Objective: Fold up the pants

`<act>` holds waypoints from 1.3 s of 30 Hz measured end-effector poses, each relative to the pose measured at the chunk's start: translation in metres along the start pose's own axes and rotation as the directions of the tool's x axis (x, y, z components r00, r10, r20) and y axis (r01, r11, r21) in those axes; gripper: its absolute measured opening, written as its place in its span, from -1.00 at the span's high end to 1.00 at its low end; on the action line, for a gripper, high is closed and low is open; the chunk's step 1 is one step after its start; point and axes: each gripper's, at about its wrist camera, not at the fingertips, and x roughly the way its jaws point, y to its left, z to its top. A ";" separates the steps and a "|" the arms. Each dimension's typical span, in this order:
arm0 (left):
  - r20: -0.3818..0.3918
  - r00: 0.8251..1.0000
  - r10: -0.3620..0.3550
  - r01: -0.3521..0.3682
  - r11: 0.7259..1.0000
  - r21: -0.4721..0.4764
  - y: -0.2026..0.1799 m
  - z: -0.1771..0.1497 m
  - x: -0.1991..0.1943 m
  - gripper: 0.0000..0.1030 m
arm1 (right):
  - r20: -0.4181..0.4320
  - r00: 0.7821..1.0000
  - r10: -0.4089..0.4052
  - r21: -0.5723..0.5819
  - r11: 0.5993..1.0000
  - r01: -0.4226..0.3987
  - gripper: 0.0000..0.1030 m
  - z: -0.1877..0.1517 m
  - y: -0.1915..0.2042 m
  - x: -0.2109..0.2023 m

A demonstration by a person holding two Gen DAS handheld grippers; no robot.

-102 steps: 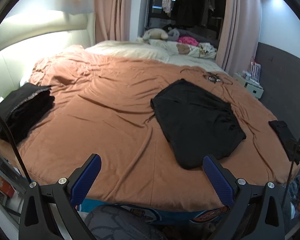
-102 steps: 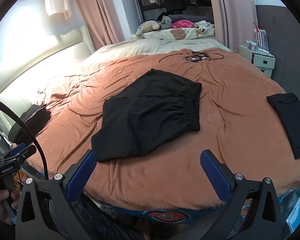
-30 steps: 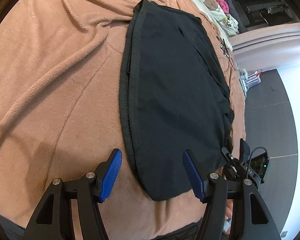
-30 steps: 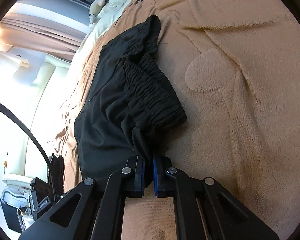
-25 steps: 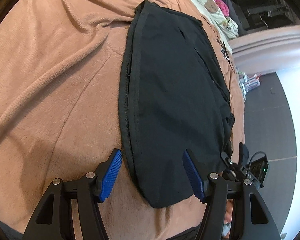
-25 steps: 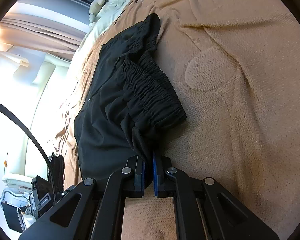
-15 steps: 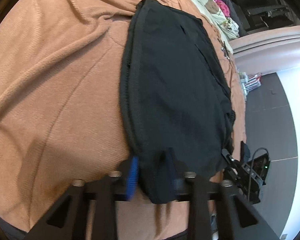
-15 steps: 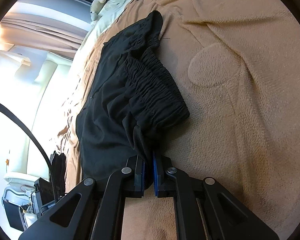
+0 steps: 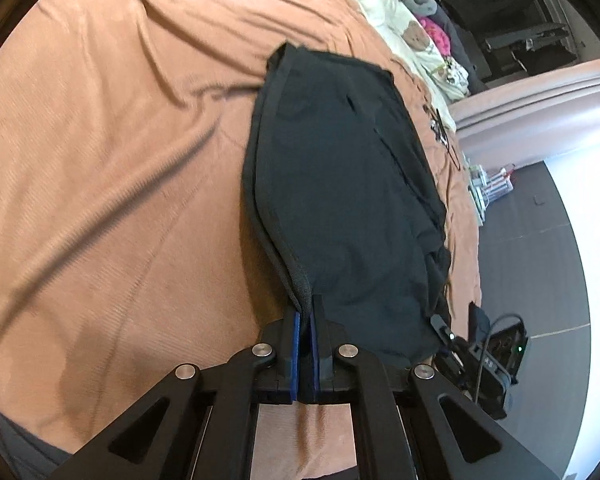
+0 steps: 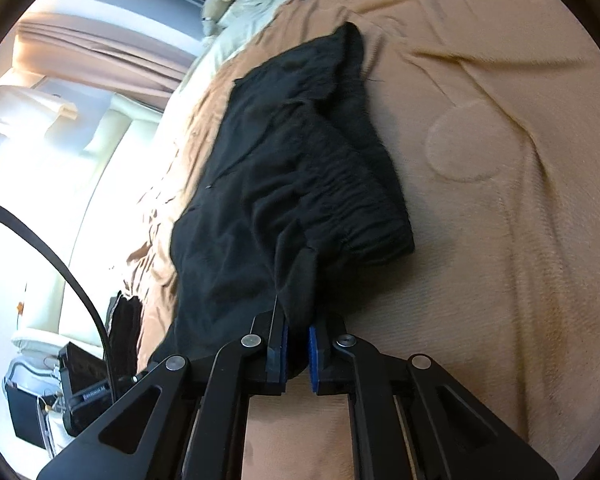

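While the black pants [image 9: 340,184] are lying on the brown bedspread [image 9: 100,160], the left gripper [image 9: 305,322] is pinching their hemmed near corner between closed jaws. Seen from the right wrist, the right gripper [image 10: 297,334] is clamping the pants' [image 10: 284,184] gathered waistband end, bunching it above the bedspread [image 10: 500,240].

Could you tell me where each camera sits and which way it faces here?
Left wrist: on the left gripper, looking down its fingers along the black fabric pants; its jaws pinch the hem end.
Right wrist: on the right gripper, facing the pants' gathered waistband, clamped on fabric.
Shared: the pants, the tan bedspread, and pillows.
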 end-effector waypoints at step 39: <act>0.116 0.972 -0.203 0.179 0.965 0.190 -0.131 0.157 -0.011 0.92 | 0.157 0.986 0.049 -0.164 0.986 -0.023 0.91 0.096 0.062 -0.008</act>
